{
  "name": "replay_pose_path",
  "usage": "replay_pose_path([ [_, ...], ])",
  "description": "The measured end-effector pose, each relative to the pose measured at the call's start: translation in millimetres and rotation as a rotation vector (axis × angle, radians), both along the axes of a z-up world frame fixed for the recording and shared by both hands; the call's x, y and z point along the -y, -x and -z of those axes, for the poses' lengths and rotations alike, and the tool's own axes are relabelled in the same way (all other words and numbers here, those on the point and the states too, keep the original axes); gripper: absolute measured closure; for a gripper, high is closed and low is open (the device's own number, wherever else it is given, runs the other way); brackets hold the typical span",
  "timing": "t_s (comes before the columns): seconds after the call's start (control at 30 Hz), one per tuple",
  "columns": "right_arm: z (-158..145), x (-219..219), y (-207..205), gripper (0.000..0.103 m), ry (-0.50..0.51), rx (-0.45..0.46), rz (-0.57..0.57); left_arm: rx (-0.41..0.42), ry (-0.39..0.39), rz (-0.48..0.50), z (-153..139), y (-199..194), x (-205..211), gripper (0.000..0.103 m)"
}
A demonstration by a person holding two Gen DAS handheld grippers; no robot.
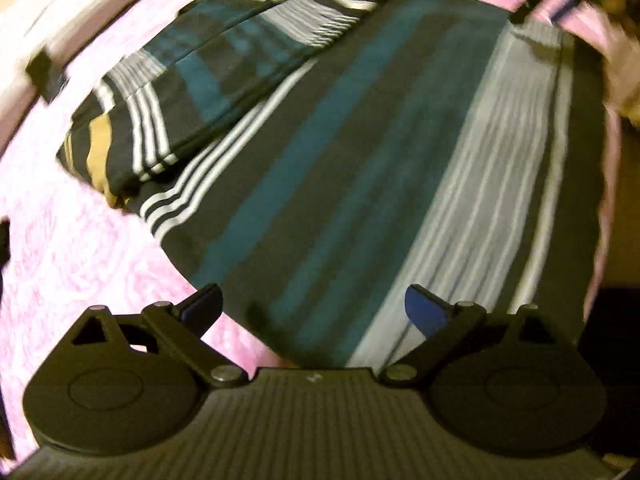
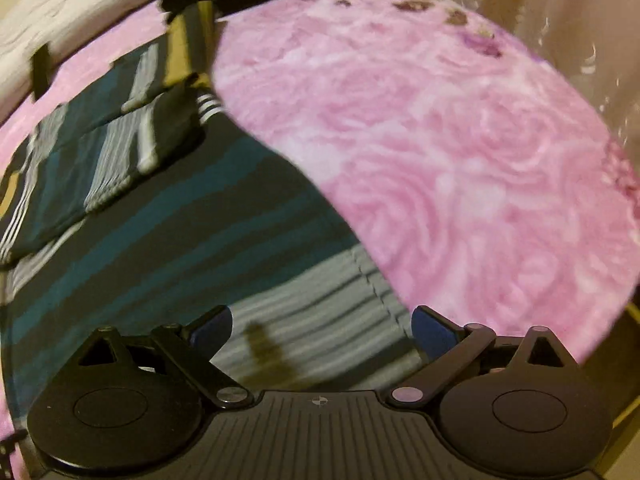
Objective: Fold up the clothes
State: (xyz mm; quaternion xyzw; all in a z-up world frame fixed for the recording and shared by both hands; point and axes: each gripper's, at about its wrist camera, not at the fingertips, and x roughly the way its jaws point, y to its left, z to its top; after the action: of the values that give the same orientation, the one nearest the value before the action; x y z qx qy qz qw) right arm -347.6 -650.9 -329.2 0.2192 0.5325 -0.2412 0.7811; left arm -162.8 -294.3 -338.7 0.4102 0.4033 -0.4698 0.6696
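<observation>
Two hand-held grippers, both released, nothing between the fingers. My left hand-held gripper hangs over the near hem of the striped shirt; my right hand-held gripper sits over the grey-striped band by the side seam, right at the shirt's edge where it meets the pink blanket.

The shirt lies spread flat on the blanket on the bed, dark with teal, grey and white stripes. Further out, one sleeve is already folded in across the body, ochre band at its end. Beyond that only more blanket and something dark at the far edge, too blurred to name.

Handling, my read: thin knit, light, limp, no stiffness at all. It'll drape and sag the moment it's lifted, so a one-point pick will bunch it. The fleecy blanket looks grippy, so dragging likely pulls wrinkles in; better to lift and lay.

Where I'd take hold: near hem, one gripper per corner, pinching through both layers at the seam where the fabric is thickest. Risk is catching blanket pile along with the hem. Frames are motion-blurred, so I can't tell exact edge contact.
</observation>
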Motion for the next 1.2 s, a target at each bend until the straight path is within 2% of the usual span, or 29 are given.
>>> replay_pose_path([
  [0.13, -15.9, -25.8, 17.4, 0.004, 0.042, -0.005, -0.12, 0.039, 0.024, 0.142, -9.1, 36.1, -23.4, 0.007],
  [0.27, -15.1, -41.7, 20.3, 0.004, 0.031, -0.003, -0.241, 0.017, 0.047, 0.214, -15.5, 66.4, -42.7, 0.009],
  [0.4, -7.3, -48.4, 14.8, 0.004, 0.035, 0.011, -0.371, 0.006, 0.047, 0.259, -14.7, 104.0, -51.1, 0.027],
  [0.53, 8.8, -40.8, 16.4, 0.004, 0.005, 0.03, -0.455, 0.041, 0.049, 0.291, -6.6, 140.4, -47.1, 0.029],
  [0.7, 12.3, -27.5, 29.4, 0.004, -0.002, 0.053, -0.549, 0.141, 0.012, 0.253, 13.3, 172.7, -19.9, 0.03],
  [0.87, 10.4, -4.5, 45.3, 0.004, 0.007, 0.074, -0.543, 0.217, -0.049, 0.207, 32.1, 188.0, 11.1, 0.033],
  [0.97, 8.5, 4.4, 51.8, 0.004, 0.02, 0.08, -0.553, 0.244, -0.087, 0.178, 38.3, 188.6, 16.4, 0.039],
  [1.07, 6.3, 3.5, 57.6, 0.004, 0.054, 0.091, -0.601, 0.26, -0.094, 0.164, 33.8, 187.6, 11.7, 0.05],
  [1.2, 6.0, -10.8, 65.0, 0.004, 0.102, 0.109, -0.73, 0.262, -0.103, 0.21, 30.2, 199.6, 6.6, 0.085],
])
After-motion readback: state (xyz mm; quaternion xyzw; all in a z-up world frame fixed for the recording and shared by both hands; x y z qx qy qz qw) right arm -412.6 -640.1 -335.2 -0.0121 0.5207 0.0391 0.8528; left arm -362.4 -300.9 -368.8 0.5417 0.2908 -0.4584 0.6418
